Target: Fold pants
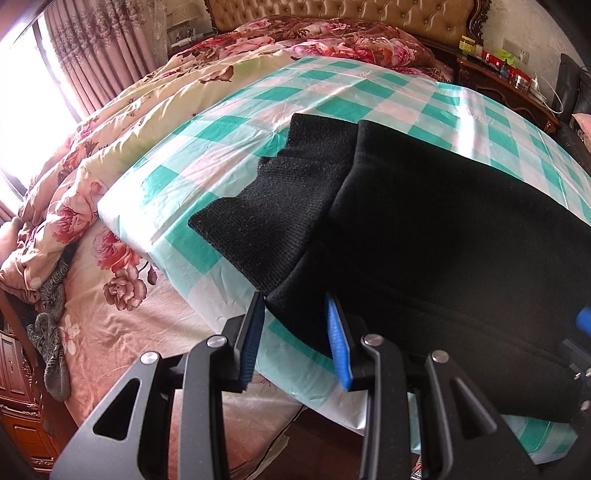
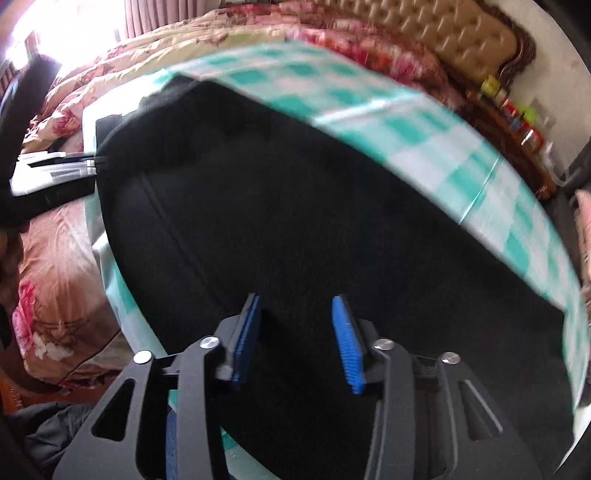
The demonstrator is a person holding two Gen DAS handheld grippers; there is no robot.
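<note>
Black pants [image 1: 424, 229] lie folded on a green-and-white checked cloth [image 1: 229, 122], with a ribbed cuff [image 1: 273, 206] pointing left. My left gripper [image 1: 295, 314] is at the near edge of the pants, where the cuff meets the leg. The fabric fills the gap between its blue fingertips [image 1: 258, 317], and the gripper is shut on it. In the blurred right wrist view the pants [image 2: 295, 206] fill the middle. My right gripper [image 2: 295, 317] hovers over them, its blue pads [image 2: 345, 339] apart and fully bare. Nothing shows pinched between them.
The checked cloth covers part of a bed with a floral quilt [image 1: 110, 155] bunched at the left and back. A tufted headboard [image 1: 332, 11] and a cluttered wooden nightstand [image 1: 509, 74] stand behind. The cloth's near edge [image 1: 207, 314] hangs over a pink floral sheet [image 1: 122, 325].
</note>
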